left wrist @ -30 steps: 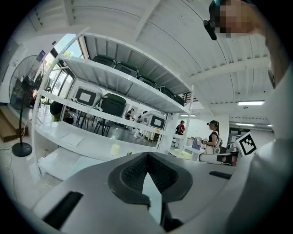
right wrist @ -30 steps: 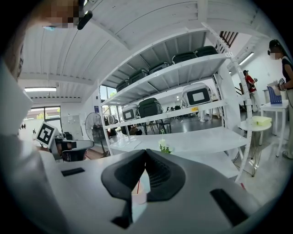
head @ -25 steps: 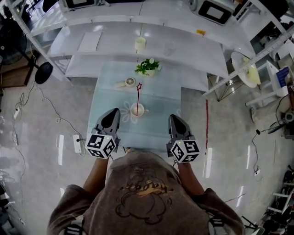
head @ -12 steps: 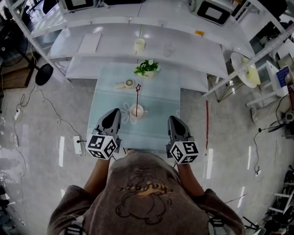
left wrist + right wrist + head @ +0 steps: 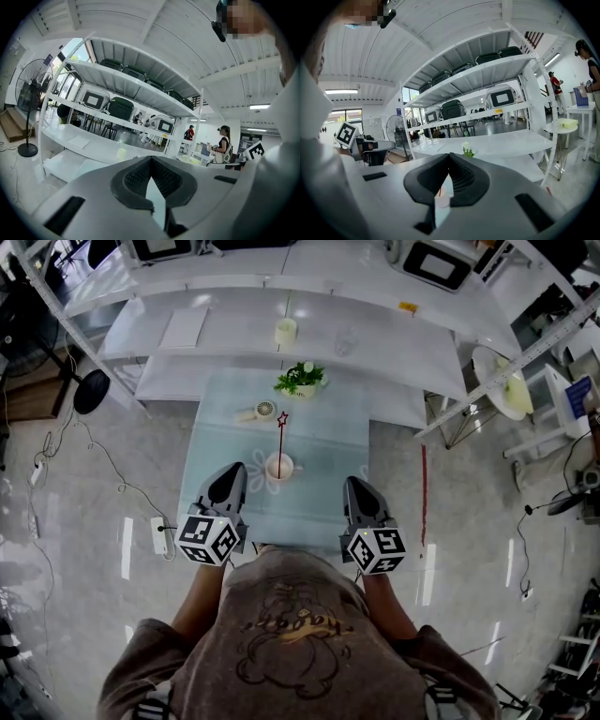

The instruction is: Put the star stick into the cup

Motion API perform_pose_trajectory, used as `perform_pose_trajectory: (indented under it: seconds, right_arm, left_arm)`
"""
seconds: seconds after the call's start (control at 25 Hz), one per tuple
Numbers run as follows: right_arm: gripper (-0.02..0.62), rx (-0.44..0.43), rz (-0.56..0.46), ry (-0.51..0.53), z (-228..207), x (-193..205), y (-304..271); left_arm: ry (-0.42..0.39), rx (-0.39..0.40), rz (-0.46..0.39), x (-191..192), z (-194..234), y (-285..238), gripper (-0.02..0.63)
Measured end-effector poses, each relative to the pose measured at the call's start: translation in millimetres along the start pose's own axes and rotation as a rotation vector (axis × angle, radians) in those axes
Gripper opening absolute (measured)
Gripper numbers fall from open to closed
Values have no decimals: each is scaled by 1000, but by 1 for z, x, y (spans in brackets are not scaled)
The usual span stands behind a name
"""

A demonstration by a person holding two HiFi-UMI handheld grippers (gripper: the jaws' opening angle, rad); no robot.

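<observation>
A white cup [image 5: 279, 465] stands on the pale glass table [image 5: 323, 507], on a flower-shaped mat. The thin red star stick [image 5: 281, 434] rises upright out of the cup, its star at the top. My left gripper [image 5: 232, 471] is near the table's front left, apart from the cup, with its jaws closed on nothing. My right gripper [image 5: 354, 483] hovers at the front right, also shut and empty. In the right gripper view the cup [image 5: 441, 202] and a sliver of the stick [image 5: 439, 191] show through the slit below the closed jaws.
A small potted plant [image 5: 301, 377] and a little white hand fan [image 5: 260, 410] sit at the table's far end. Behind is a white shelf unit [image 5: 403, 343] with a pale cup [image 5: 286, 330] and a glass [image 5: 346, 339]. People stand far off [image 5: 222, 140].
</observation>
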State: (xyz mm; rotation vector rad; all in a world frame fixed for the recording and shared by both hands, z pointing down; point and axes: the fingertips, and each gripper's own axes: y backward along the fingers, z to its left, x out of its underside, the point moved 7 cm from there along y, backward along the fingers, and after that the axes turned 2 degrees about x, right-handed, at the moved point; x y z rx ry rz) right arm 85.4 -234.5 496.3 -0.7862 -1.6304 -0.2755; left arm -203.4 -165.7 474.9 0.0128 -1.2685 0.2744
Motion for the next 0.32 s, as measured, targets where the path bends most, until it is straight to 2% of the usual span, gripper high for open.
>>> perform_pose_trajectory:
  seconds: [0.32]
  right_arm:
    - [-3, -6, -10, -7, 2, -1, 0]
  left_arm:
    - [5, 6, 5, 2, -1, 0, 21]
